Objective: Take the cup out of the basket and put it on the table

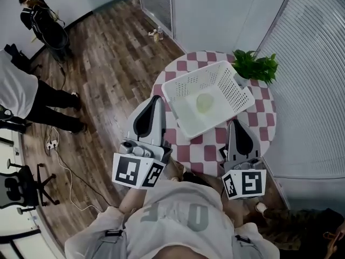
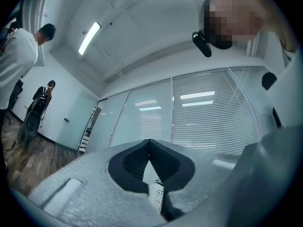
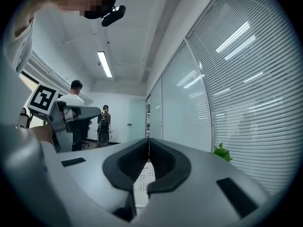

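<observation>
left claw [image 1: 156, 99] fully closed, tips meeting, nothing held. right claw [image 1: 235, 123] same (both empty). Both hover at near edge of table [image 1: 207, 151], left tip just beside basket [image 1: 190, 77]. cup [image 1: 205, 102] sits inside basket, untouched. plant [image 1: 256, 66] far right.

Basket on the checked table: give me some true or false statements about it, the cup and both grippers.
1. The cup lies inside the basket. True.
2. The right gripper holds the cup. False: its jaws are together on nothing, outside the basket.
3. A potted plant stands on the table by the basket's far corner. True.
4. The left gripper has its jaws wide apart. False: they are together and empty.
5. The basket stands on the floor. False: it stands on the table.
</observation>
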A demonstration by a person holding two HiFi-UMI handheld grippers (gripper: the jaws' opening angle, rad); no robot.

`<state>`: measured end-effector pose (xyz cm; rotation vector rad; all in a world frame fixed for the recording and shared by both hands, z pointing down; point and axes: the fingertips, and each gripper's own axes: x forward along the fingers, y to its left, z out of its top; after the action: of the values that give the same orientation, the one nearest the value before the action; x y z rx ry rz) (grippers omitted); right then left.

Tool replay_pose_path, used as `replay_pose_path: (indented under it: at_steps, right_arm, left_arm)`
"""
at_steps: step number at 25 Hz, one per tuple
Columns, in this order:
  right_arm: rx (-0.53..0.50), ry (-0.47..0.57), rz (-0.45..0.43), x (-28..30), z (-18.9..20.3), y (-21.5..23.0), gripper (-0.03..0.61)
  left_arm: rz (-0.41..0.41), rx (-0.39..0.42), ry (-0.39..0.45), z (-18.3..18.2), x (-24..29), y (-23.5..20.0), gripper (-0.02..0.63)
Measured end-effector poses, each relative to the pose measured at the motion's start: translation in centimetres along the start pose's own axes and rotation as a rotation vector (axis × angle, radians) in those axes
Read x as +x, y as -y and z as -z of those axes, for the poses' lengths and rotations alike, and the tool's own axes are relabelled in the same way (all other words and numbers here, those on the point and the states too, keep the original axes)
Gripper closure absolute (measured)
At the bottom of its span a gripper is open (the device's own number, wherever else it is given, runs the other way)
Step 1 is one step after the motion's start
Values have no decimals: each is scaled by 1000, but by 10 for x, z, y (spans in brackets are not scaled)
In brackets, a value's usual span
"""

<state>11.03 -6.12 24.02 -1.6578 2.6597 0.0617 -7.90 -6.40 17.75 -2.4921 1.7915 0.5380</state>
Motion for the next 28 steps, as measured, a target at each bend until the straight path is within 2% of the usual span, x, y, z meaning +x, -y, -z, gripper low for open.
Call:
replay_pose_path:
  at_steps: [6, 13, 15, 18, 20, 24, 25, 26, 27, 28]
  right_arm:
    - [11, 1, -29, 34, 2, 41, 568]
    - [52, -76, -75, 77, 32, 81, 568]
    - [66, -103, -99, 92, 39, 86, 568]
    - [81, -130, -156, 118, 42, 91, 568]
    - [45, -163, -199, 136, 40, 93, 568]
    - [-134, -316, -325, 170, 48, 91, 561]
    - [-175, -375, -366, 178, 55, 88, 519]
    - [-215, -441, -411, 185, 66, 85, 429]
    - [-253, -505, -455, 192, 80, 80, 366]
    - [-291, -567, -496, 199, 95, 77, 326]
  left_arm:
    - [-12, 51, -7, 11, 62, -1, 611]
    - [-5, 105, -112, 59, 112, 8, 611]
    - [-4, 104, -145, 74, 121, 1, 611]
    - [1, 56, -157, 93, 140, -15, 611]
    - [3, 15, -160, 104, 153, -28, 611]
    - [-21, -13, -167, 117, 162, -53, 611]
    - [-26, -5, -173, 120, 162, -59, 611]
    - [-30, 8, -181, 123, 162, -66, 611]
    - [-34, 24, -191, 127, 163, -74, 611]
    - [-40, 37, -204, 132, 163, -83, 611]
